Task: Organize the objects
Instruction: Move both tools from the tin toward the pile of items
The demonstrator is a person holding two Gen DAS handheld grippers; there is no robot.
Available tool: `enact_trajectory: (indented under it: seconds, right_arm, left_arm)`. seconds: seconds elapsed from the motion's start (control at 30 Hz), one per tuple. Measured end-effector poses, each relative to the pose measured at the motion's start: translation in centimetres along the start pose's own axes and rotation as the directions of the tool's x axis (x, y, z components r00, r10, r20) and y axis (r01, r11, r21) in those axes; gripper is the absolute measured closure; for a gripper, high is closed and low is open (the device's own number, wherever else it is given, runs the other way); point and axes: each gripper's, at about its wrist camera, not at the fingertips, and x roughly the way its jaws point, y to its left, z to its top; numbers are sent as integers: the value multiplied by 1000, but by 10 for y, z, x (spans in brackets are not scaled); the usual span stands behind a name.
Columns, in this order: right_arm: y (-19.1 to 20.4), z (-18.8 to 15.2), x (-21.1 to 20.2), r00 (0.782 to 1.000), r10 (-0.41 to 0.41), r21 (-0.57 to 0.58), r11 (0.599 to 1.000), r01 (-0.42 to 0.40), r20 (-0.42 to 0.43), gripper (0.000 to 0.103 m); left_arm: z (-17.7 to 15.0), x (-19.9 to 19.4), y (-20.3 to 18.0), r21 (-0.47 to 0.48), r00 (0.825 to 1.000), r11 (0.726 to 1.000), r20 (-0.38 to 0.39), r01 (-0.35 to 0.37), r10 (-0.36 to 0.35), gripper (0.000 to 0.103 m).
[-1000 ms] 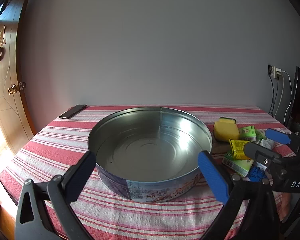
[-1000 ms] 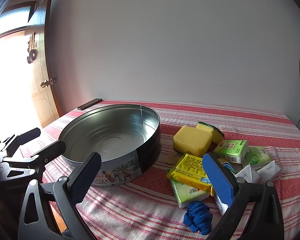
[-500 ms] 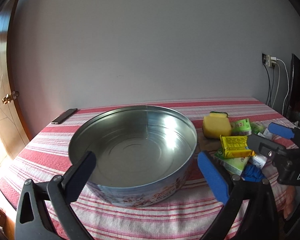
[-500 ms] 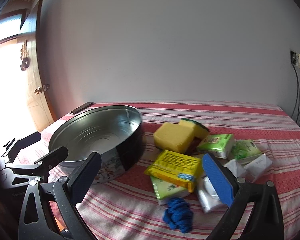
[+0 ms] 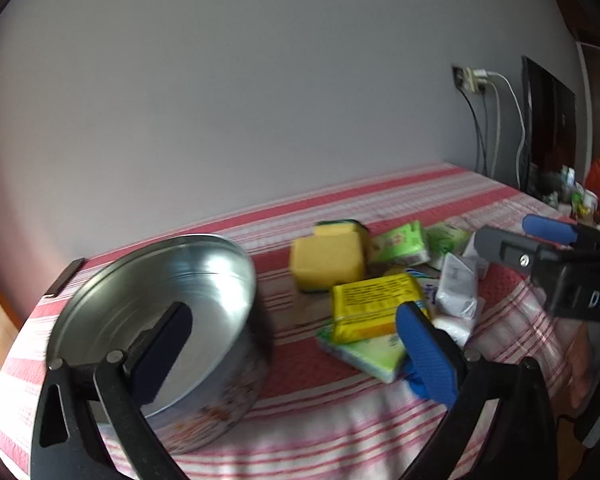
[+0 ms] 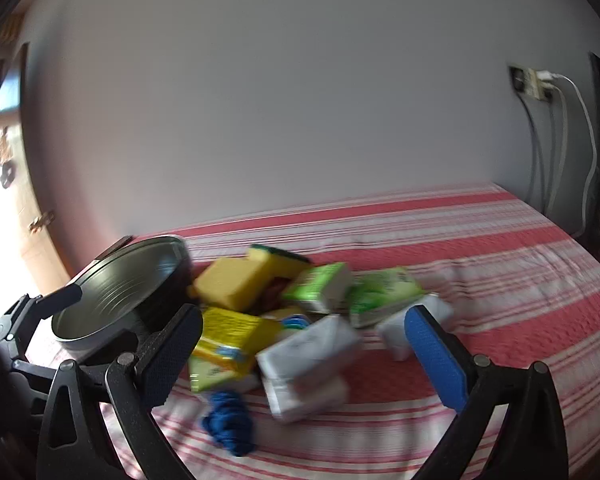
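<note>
The round metal tin (image 5: 152,312) sits on the red-striped tablecloth (image 6: 480,248), and everything else lies to its right. The left gripper (image 5: 296,344) hovers spread wide with nothing between its pads, its left finger over the tin's bowl. The right gripper (image 6: 312,348), equally wide and empty, frames the blurred pile: yellow sponge (image 6: 236,284), yellow packet (image 6: 232,336), white tissue pack (image 6: 308,356), blue cloth (image 6: 228,424).
</note>
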Motion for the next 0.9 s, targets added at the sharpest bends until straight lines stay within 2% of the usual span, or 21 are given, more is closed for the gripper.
enact_trajectory:
  seconds: [0.17, 0.33, 0.43, 0.57, 0.63, 0.73, 0.8, 0.83, 0.9]
  right_arm:
    - [-26, 1, 0, 998, -69, 37, 997, 69, -1, 1]
    - [-53, -2, 9, 996, -91, 72, 993, 93, -25, 1]
    - [-57, -4, 15, 992, -119, 39, 992, 121, -47, 1]
    - [-62, -5, 23, 986, -155, -6, 988, 155, -68, 1]
    - [-67, -5, 24, 988, -135, 6, 991, 136, -79, 1]
    - [-63, -5, 24, 992, -103, -23, 995, 101, -75, 1]
    - [-58, -5, 28, 995, -42, -40, 998, 38, -89, 1]
    - [-57, -5, 29, 995, -4, -39, 999, 0, -98, 1]
    - [-53, -4, 34, 991, 63, -35, 997, -67, -115, 1]
  left_arm:
    - [5, 23, -23, 30, 997, 998, -52, 61, -59, 0]
    - [7, 41, -38, 37, 988, 993, -105, 115, -111, 0]
    - [8, 57, -40, 18, 980, 991, -152, 136, -131, 0]
    - [6, 64, -43, 12, 975, 989, -170, 147, -143, 0]
    - [5, 68, -45, 20, 975, 989, -173, 145, -140, 1]
    - [4, 71, -43, 16, 969, 987, -189, 163, -157, 11]
    - [3, 73, -43, 14, 966, 984, -197, 176, -169, 17]
    - [3, 74, -43, 10, 964, 983, -201, 182, -176, 27]
    - [3, 75, -40, -9, 961, 981, -201, 193, -191, 30]
